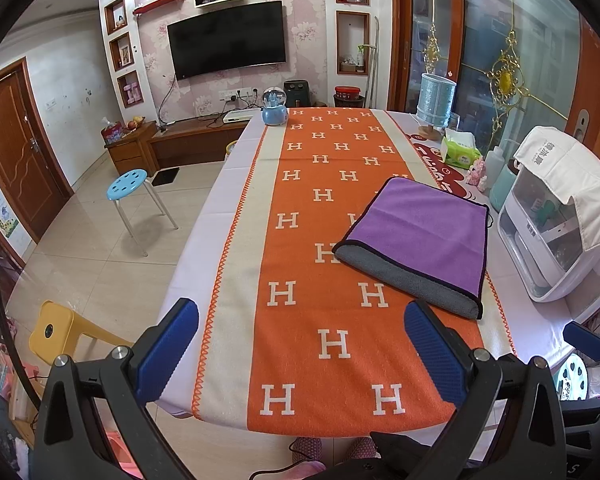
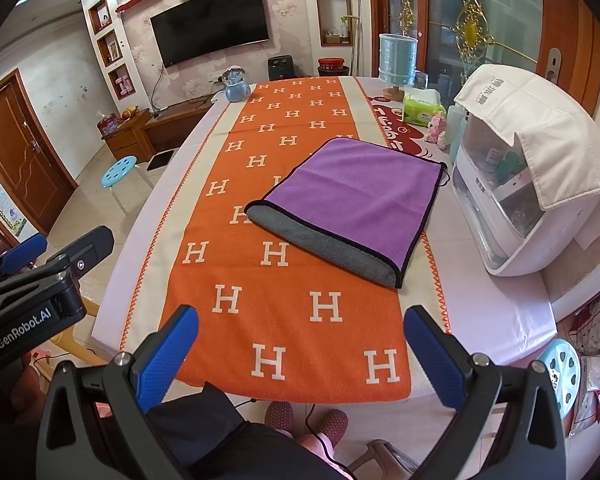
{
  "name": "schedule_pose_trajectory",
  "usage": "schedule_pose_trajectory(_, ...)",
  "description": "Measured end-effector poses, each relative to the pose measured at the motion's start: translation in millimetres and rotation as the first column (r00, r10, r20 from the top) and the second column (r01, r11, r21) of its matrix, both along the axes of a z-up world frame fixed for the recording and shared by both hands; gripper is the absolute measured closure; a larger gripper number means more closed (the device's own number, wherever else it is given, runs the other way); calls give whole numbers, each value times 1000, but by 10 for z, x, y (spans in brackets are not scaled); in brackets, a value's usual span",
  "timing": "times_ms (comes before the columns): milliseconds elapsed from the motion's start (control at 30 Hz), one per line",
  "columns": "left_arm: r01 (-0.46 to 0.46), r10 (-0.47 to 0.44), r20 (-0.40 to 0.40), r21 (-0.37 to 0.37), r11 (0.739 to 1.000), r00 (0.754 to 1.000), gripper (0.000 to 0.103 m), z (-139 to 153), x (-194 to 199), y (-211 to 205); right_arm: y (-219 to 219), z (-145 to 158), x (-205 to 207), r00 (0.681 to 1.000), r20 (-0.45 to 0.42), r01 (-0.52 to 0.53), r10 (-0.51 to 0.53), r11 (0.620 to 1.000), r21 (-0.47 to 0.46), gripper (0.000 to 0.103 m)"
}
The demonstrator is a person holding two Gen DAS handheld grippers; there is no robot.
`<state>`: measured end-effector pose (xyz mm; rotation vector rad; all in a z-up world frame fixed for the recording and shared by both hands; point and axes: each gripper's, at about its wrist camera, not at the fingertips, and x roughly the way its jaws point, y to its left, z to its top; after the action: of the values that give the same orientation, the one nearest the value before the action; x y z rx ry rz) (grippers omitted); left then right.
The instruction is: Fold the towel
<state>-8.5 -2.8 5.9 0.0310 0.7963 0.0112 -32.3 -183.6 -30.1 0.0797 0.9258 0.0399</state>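
A purple towel point(image 1: 420, 228) with a grey underside and dark trim lies folded flat on the orange H-patterned runner point(image 1: 300, 320), toward the table's right side; it also shows in the right wrist view point(image 2: 356, 196). My left gripper point(image 1: 300, 344) is open and empty, held above the near end of the runner, short of the towel. My right gripper point(image 2: 300, 344) is open and empty, also over the near end, with the towel ahead of it. The left gripper's body shows at the left of the right wrist view point(image 2: 40, 280).
A white appliance with a cloth cover point(image 2: 524, 176) stands at the table's right edge. A tissue pack point(image 2: 422, 110), a blue lamp point(image 2: 398, 60) and a blue globe ornament point(image 2: 236, 84) stand at the far end. Stools point(image 1: 128, 186) stand on the floor to the left.
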Motion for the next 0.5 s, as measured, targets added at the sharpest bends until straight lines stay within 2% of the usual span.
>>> schedule_pose_trajectory(267,4,-4,-6,-5,1000,1000,1,-76,23,21,69,-14,3,1000,-2,4,-4,1000,-1,1)
schedule_pose_trajectory(500,5,-5,-10,-2,1000,1000,1,-89,22,22,-37,-37,8,1000,-7,13,-13,1000,-8,1)
